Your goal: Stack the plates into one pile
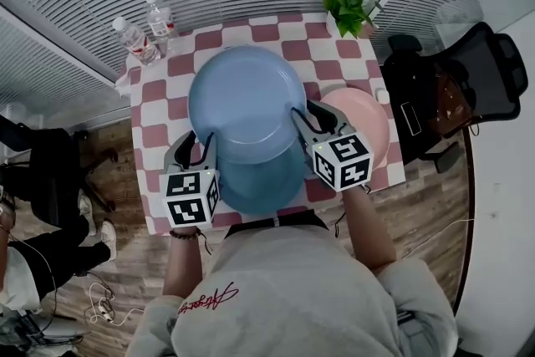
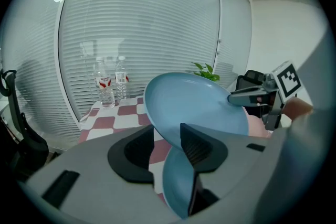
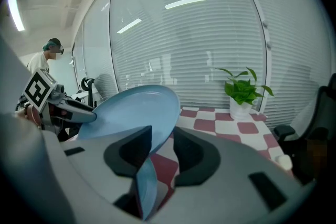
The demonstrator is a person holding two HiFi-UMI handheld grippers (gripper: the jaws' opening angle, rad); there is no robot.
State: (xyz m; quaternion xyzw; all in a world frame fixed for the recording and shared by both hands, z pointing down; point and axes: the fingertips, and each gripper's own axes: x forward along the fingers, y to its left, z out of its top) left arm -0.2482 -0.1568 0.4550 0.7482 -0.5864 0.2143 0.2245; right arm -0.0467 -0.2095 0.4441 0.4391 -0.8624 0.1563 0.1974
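Observation:
A large light blue plate point(image 1: 247, 100) hangs tilted over the checkered table point(image 1: 159, 100), gripped at its rim from both sides. My left gripper point(image 1: 201, 142) is shut on its near left rim, which runs between the jaws point(image 2: 167, 136). On the right rim my right gripper point(image 1: 305, 119) is shut as well, with the edge between its jaws point(image 3: 161, 147). A darker blue plate point(image 1: 263, 180) lies on the table under the lifted plate's near edge. To the right lies a pink plate point(image 1: 366, 117), partly hidden by the right gripper.
Two water bottles point(image 1: 144, 28) stand at the table's far left corner and a potted plant point(image 1: 347, 2) at its far right. A black office chair point(image 1: 468, 79) stands right of the table. A person point(image 1: 33, 180) is at the left.

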